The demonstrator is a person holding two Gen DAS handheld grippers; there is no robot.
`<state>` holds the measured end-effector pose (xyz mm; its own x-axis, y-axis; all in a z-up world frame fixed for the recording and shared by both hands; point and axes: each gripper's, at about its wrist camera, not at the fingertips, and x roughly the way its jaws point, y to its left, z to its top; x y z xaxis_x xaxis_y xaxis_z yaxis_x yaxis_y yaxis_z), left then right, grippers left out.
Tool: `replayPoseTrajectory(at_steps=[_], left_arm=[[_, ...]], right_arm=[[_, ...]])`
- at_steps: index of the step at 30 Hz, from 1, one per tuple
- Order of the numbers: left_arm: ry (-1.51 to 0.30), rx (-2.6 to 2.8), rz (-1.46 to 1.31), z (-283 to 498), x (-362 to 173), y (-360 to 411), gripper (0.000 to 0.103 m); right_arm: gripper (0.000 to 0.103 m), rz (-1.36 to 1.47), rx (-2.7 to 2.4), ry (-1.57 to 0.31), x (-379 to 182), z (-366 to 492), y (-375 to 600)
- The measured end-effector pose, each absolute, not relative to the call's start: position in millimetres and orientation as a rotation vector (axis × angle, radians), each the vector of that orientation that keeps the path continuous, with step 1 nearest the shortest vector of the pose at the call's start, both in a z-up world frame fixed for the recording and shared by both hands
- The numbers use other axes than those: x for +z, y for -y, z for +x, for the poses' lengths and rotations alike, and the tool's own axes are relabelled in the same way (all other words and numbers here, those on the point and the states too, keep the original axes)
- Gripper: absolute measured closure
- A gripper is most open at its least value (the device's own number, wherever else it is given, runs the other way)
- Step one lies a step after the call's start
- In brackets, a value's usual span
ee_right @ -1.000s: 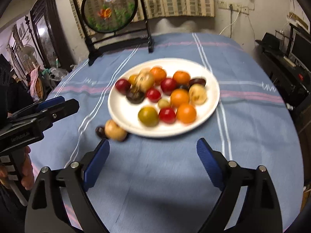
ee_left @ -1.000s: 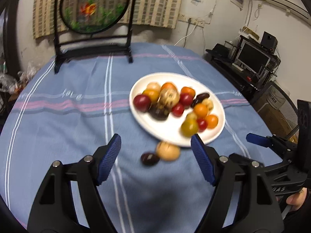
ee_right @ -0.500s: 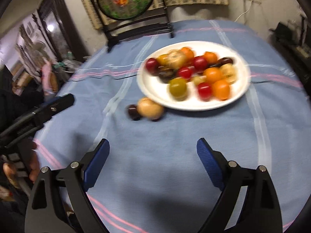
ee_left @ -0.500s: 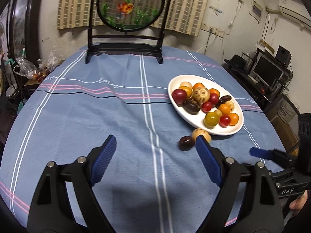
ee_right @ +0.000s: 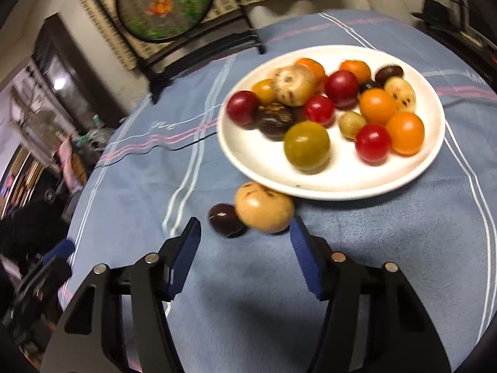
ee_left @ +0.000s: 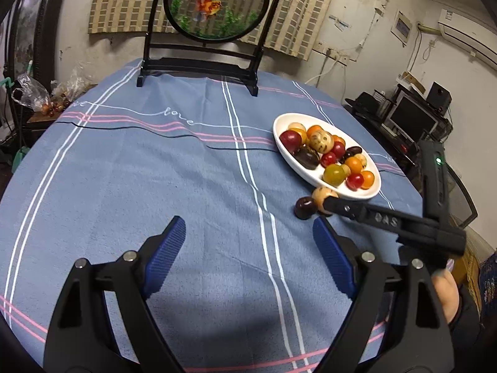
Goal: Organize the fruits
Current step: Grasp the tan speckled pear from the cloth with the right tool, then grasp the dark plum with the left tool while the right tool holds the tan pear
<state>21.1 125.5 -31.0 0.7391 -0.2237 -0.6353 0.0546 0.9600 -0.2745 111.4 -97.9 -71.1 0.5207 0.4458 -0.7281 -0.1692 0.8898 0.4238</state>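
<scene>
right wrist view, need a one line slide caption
Right gripper, jaws just narrowing, nears the tan fruit and dark fruit beside the white plate.

Cloth lies open on the left. Plate rim crowds the tan fruit from behind; dark fruit touches its left.

The left gripper hangs tilted downward, jaws wide, nothing between them. The right gripper also points down, its jaws having just been closing, still apart and empty. A hand holds its handle.
</scene>
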Motion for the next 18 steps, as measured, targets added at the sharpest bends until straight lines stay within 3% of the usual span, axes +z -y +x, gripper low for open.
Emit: replayPoseTrajectory(at_steps=[7, 9, 10, 18], left_arm=[[-0.736, -0.175, -0.245, 28, -36, -125, 0.017], [-0.739, -0.172, -0.24, 29, -36, -123, 0.017], [-0.741, -0.169, -0.236, 29, -35, -122, 0.017], [-0.786, -0.185, -0.127, 45, -33, -88, 0.017]], right_arm=[[0.044, 0.41, 0.331, -0.97, -83, 127, 107], [0.056, 0.426, 0.348, -0.982, -90, 132, 107], [0.057, 0.429, 0.354, -0.977, -90, 132, 108], [0.057, 0.244, 0.394, -0.937, -68, 90, 121]])
